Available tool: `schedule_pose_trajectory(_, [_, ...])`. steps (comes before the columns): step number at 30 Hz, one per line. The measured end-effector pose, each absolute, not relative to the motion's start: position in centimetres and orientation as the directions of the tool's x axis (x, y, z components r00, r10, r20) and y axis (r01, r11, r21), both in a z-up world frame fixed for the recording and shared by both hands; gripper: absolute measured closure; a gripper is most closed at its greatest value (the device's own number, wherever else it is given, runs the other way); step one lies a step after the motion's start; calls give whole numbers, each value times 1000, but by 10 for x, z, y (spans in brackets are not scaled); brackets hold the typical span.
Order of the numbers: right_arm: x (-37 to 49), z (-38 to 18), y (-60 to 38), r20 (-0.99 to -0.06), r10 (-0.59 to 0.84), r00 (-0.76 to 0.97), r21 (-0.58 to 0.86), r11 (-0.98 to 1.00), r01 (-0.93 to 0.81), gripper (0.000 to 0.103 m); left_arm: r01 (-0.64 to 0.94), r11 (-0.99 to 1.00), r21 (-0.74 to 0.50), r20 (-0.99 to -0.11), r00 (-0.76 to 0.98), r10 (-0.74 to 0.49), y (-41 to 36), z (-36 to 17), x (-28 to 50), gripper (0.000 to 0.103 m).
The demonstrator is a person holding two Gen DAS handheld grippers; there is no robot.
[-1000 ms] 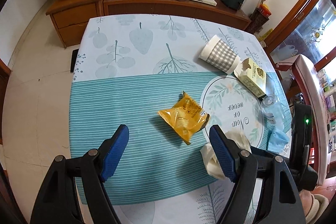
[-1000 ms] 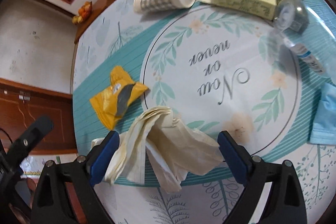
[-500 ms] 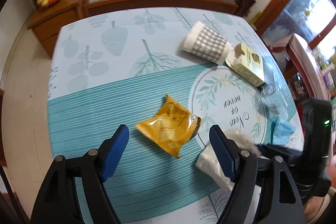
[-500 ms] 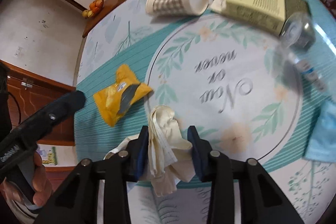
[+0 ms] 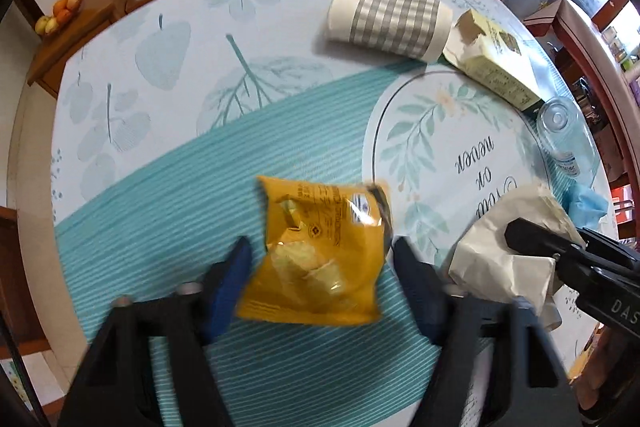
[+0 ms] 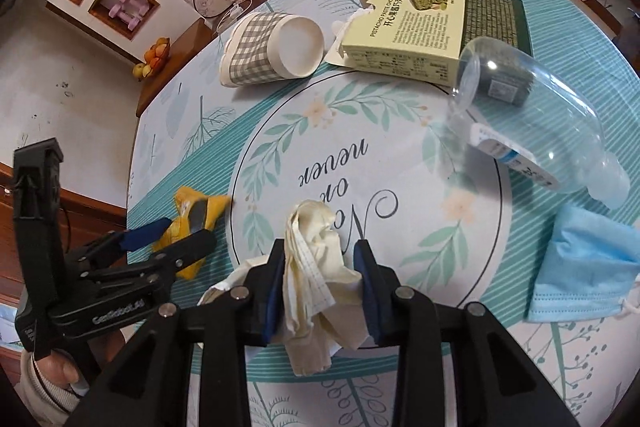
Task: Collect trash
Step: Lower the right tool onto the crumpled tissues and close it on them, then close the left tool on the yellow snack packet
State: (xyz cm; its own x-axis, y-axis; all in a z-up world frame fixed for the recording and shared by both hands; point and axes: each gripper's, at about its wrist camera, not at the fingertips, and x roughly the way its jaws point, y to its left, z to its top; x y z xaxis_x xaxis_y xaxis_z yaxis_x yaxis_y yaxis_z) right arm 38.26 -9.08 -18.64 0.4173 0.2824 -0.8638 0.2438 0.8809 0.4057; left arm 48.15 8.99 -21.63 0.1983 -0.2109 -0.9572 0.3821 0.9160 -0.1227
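Beneath both tongs, tablecloth [image 6: 400, 107]: spread over the whole table, teal stripes nearest the tongs, a leafy ring with lettering ahead of the right tongs.
Chocolate box [image 6: 400, 23]: lay flat far ahead of the right tongs, torn flap toward the cup, far end touching the bottle.
Clear bottle [image 6: 532, 115]: lay on its side ahead and to the right of the right tongs, base against the box, neck toward the mask.
Checked paper cup [image 6: 260, 47]: lay on its side far ahead of both tongs, open mouth toward the box, just beside its flap.
Blue face mask [image 6: 580, 267]: lay flat just right of the right tongs, apart from them.
Yellow snack packet [image 5: 320, 259]: sat between the left tongs' blue pads, both pads against its sides, top end sticking out past the tips.
Crumpled napkin [image 6: 312, 291]: stood between the right tongs' pads, bunched upward past the tips, loose ends hanging behind them.
Left tongs [image 5: 320, 283]: had just been closing, pinched on the snack packet, pointed steeply down, somewhat blurred.
Right tongs [image 6: 320, 267]: pressed together on the napkin, just right of the left tongs.
Hand [image 6: 56, 375]: wrapped around the left tongs' handle, pale sleeve at the wrist.
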Motion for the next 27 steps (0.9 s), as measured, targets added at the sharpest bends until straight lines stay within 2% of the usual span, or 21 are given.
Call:
schedule_pose_trajectory(5, [374, -188, -91, -859, 294, 420, 419, 874, 245, 70, 331, 927, -178, -947, 197, -252, 102, -215, 477, 66])
schedule_pose_trajectory(11, [351, -181, -94, -844, 303, 442, 433, 872, 228, 70, 299, 934, -195, -941, 212, -264, 108, -205, 451, 77])
schedule_pose_trajectory(20, [306, -140, -108, -802, 296, 520, 430, 889, 156, 71, 293, 933, -211, -922, 258, -289, 82, -158, 380, 79])
schedule_pose_trajectory(27, [241, -105, -125, -753, 301, 585, 406, 912, 53, 71, 271, 939, -212, -899, 323, -297, 62, -121, 304, 80])
